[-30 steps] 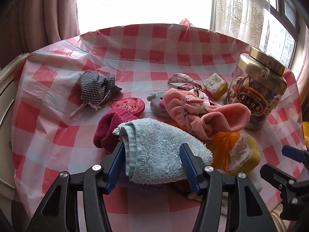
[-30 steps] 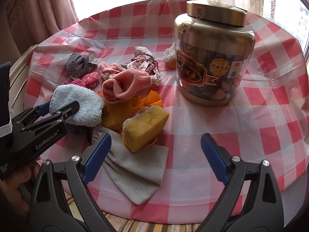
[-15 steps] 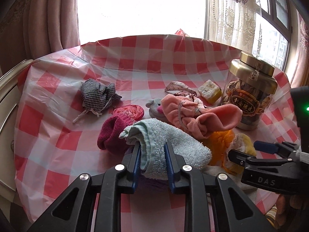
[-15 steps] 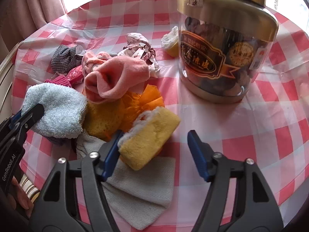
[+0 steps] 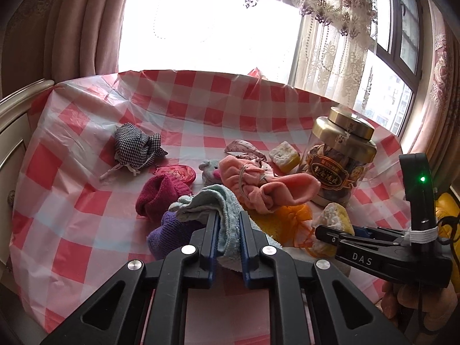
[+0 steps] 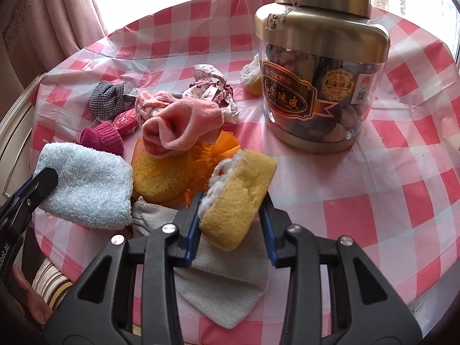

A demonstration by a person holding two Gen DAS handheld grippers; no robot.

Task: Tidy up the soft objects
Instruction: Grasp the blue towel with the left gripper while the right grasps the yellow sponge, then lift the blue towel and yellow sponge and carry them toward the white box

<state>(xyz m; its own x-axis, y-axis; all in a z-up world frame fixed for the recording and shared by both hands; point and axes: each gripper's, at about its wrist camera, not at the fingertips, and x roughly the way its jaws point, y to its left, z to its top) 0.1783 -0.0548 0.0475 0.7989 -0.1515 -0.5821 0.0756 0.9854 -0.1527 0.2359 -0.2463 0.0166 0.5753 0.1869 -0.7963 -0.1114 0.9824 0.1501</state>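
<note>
My left gripper (image 5: 228, 224) is shut on a light blue terry towel (image 5: 227, 201), pinching a fold of it just above the pile; the right wrist view shows the same towel (image 6: 86, 187) hanging from that gripper (image 6: 37, 184). My right gripper (image 6: 233, 215) is closing around a yellow sponge (image 6: 238, 195) with a white scouring face, and both blue pads touch its sides. The sponge rests on a grey herringbone cloth (image 6: 224, 287). Beside it lie a pink sock (image 6: 184, 123), an orange mesh scrubber (image 6: 164, 172), a maroon sock (image 6: 103, 136) and a purple knit piece (image 5: 169, 233).
A big gold-lidded jar (image 6: 319, 72) stands at the right on the red-checked tablecloth (image 6: 402, 201). Behind the pile lie a checked pouch (image 5: 135, 146), a red coin purse (image 5: 175, 172), a floral pouch (image 6: 210, 86) and a second sponge (image 5: 284, 155). The table edge runs close in front.
The left jaws went from wide around the towel to shut on it, and the towel has risen, baring the purple piece. The right jaws narrowed onto the yellow sponge.
</note>
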